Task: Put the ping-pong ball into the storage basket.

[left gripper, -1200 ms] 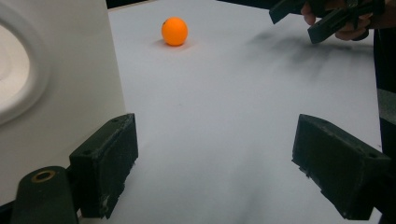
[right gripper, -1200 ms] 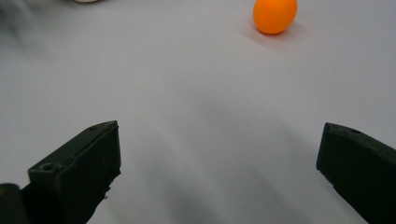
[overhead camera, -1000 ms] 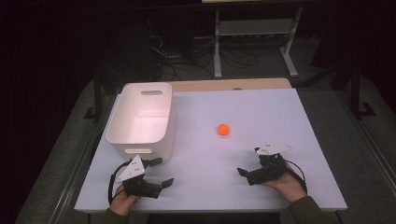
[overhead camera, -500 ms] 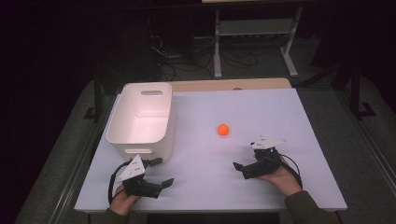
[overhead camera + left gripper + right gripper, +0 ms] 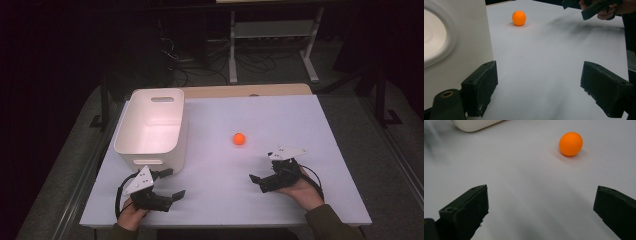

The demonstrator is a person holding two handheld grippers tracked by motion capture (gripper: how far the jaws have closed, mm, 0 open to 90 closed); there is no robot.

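Right tool point(image 5: 257, 181) nearer ball point(image 5: 239, 139), jaws apart

Dark room w/ grey floor, white metal rack point(image 5: 272, 37) & cables point(image 5: 187, 55) behind lit table point(image 5: 300, 120)

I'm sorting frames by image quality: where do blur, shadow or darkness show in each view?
High view: table brightly lit, the room behind nearly black. Left gripper view: orange ball sharp, a soft smeared shadow under the right tongs. Right gripper view: ball crisp, its shadow faint, top left corner near the white bin blurred.
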